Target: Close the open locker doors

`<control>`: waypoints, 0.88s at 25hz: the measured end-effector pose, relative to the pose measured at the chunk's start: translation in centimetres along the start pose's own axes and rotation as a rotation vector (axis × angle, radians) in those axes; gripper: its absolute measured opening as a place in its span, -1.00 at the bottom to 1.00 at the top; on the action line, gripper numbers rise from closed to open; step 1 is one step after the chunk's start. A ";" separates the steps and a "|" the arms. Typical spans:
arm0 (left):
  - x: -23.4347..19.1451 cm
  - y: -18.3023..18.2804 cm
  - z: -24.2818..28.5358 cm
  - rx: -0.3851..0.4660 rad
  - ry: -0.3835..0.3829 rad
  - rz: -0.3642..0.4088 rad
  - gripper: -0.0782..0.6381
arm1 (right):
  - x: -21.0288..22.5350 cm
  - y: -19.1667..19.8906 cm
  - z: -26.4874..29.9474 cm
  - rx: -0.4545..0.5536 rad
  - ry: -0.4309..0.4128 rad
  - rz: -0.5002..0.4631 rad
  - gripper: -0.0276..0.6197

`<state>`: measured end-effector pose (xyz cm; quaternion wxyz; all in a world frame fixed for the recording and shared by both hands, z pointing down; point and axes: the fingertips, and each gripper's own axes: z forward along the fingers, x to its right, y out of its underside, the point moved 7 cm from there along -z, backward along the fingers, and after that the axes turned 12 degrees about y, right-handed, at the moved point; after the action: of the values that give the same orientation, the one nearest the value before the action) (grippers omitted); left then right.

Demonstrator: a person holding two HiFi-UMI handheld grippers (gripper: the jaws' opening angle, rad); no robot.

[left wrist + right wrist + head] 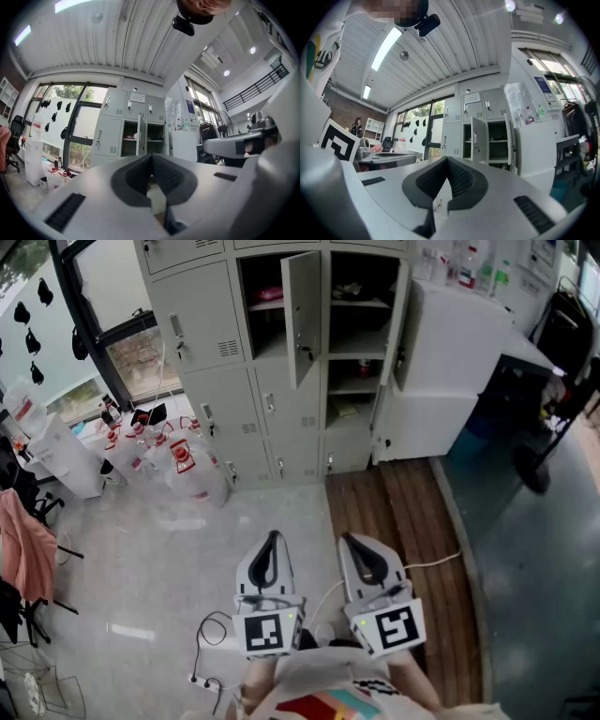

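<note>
Pale glossy floor (159,540) ran up to a bank of grey metal lockers (211,343) at the far wall, with a strip of brown wooden planking (412,521) on the right and clear plastic jugs with red labels (183,465) clustered below the window (141,357). The left grey locker door (302,315) stood swung outward, and the right grey locker door (397,324) hung open beside a tall white cabinet (459,343) (shelves showed inside both). Well short of them, the left gripper (273,534) and right gripper (348,539) pointed level, each with jaws pressed together on nothing
</note>
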<state>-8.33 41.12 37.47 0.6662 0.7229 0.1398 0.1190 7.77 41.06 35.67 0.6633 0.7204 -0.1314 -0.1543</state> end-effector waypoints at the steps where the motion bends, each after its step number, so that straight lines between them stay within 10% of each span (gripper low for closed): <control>1: 0.1 0.0 0.0 0.005 0.002 0.002 -0.77 | 0.0 0.1 -0.1 -0.001 -0.001 0.006 -0.90; 18: 0.8 -0.3 -0.2 0.022 0.041 0.005 -0.76 | -0.2 0.6 -0.6 -0.001 -0.049 0.078 -0.84; 20: 0.9 -0.2 -0.4 0.021 0.040 0.000 -0.76 | -0.6 0.8 -0.6 -0.001 -0.066 0.094 -0.04; 22: 1.0 -0.2 -0.5 0.025 0.037 0.002 -0.77 | -0.5 1.1 -0.5 0.006 -0.054 0.127 0.17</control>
<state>-7.58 41.95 37.26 0.6543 0.7289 0.1527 0.1311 7.48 41.61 36.78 0.6658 0.7081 -0.1952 -0.1311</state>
